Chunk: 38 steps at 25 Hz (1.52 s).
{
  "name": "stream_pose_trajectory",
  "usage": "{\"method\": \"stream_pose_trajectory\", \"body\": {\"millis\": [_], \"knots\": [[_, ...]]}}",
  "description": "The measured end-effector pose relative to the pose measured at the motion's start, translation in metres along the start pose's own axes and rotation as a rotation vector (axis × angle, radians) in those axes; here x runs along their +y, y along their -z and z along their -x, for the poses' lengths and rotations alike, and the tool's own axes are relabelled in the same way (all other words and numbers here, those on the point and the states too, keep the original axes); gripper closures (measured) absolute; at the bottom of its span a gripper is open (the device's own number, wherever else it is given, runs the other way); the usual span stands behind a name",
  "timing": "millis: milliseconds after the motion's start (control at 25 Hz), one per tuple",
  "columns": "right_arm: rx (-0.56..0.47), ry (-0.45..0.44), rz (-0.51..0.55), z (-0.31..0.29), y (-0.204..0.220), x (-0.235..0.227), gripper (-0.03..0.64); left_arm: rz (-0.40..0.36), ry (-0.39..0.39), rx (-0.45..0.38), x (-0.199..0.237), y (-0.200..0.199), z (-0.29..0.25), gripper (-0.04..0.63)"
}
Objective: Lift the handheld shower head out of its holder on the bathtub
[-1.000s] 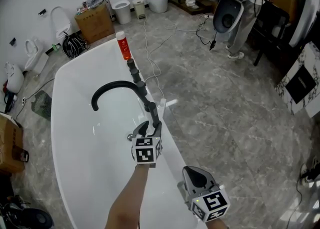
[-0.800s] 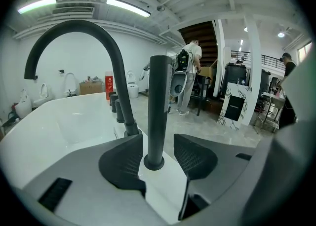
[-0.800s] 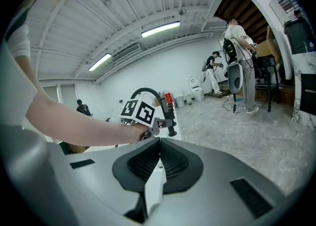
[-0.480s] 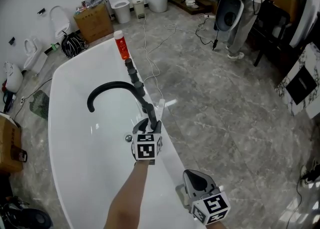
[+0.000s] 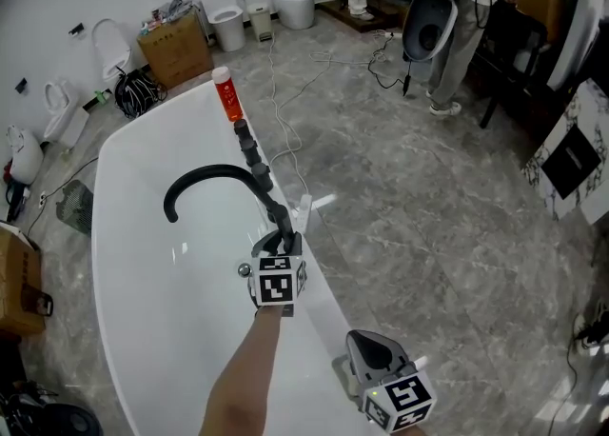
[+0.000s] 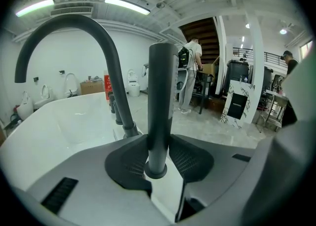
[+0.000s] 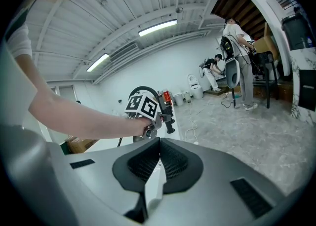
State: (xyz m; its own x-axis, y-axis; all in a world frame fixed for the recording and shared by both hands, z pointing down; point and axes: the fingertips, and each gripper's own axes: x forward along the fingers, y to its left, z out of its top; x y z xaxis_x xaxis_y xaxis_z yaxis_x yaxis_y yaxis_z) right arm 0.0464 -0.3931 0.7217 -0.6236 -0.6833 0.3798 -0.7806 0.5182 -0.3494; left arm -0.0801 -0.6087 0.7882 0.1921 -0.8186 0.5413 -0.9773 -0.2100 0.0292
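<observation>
Shower head (image 6: pixel 160 96) stands upright at bathtub (image 5: pixel 143 282) rim — left hand-held gripper (image 6: pixel 158 157), jaws just closing, grasps it; right hand-held gripper (image 7: pixel 158 163) clenched.

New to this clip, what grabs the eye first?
The white bathtub fills the head view's left, a black arched spout curving over it. On its right rim the left gripper, whose jaws have just been closing, clamps the dark handheld shower head. A red bottle stands at the rim's far end.

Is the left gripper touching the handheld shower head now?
Touching. In the left gripper view, the left gripper has just been closing, and its jaws press the upright handheld shower head from both sides.
</observation>
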Motion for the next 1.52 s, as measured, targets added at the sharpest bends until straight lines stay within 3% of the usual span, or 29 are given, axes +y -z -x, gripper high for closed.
{"method": "stream_pose_trajectory", "body": {"millis": [520,1000,1520], "knots": [[-0.027,0.018,-0.005,0.028,-0.042,0.017,0.611,-0.026,0.015,-0.069,-0.009,-0.058,0.052,0.454],[-0.091,0.044,0.018,0.059,-0.090,0.048,0.611,-0.108,0.066,-0.123,-0.023,-0.115,0.114,0.454],[-0.159,0.064,0.052,0.117,-0.137,0.096,0.611,-0.159,0.091,-0.184,-0.045,-0.166,0.208,0.454]]}}
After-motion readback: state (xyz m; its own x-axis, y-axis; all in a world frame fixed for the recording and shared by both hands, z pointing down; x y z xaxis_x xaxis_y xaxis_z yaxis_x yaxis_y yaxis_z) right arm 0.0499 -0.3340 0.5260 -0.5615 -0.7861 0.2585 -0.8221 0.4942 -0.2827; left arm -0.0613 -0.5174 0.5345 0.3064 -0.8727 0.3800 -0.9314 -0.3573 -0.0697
